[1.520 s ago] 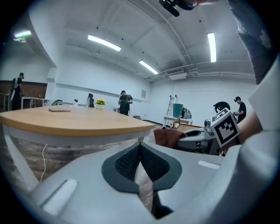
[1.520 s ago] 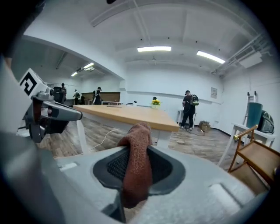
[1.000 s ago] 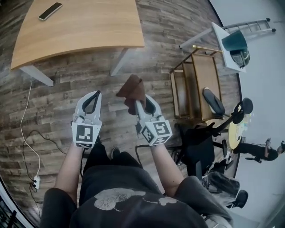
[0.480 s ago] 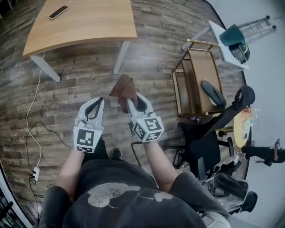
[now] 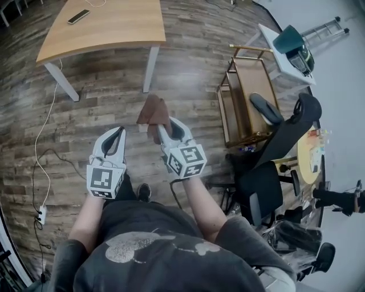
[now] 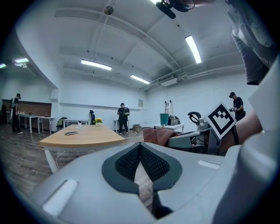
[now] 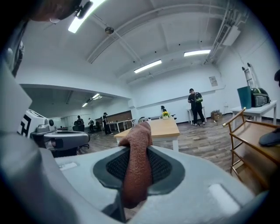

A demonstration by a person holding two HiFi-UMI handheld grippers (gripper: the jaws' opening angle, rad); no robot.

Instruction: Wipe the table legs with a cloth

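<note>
While you stand on the plank floor (image 5: pixel 194 68), a white cable (image 5: pixel 37 142) trails down the far left to a power strip (image 5: pixel 41 215). At the top left is the wooden worktop (image 5: pixel 114 28), with a dark phone (image 5: pixel 78 16) lying flat near its far edge. Two of its white legs show beneath it: the left leg (image 5: pixel 61 81), slanting toward the cable, and the right leg (image 5: pixel 150 68), coming down from the near right corner. Neither tool touches either leg; both hang well short of the worktop, above the floor.

Your left tool (image 5: pixel 118 132) points ahead with its jaws closed tip to tip. In the left gripper view the dark pads (image 6: pixel 127 164) meet with nothing between them, and only floor shows through the slit below. Just to its right, your right tool (image 5: pixel 162 124) is clamped on the brown cloth (image 5: pixel 153 111), which bunches up beyond the fingertips. In the right gripper view the cloth (image 7: pixel 138 157) stands as a folded ridge pinched between the two pads. The worktop (image 7: pixel 162 127) lies straight ahead behind it, apart from it.

Further right stands a wooden trolley (image 5: pixel 251 80) with a dark object (image 5: pixel 263 108) on its shelf. Beyond it a black office chair (image 5: pixel 274 165) is close to your right side.
</note>
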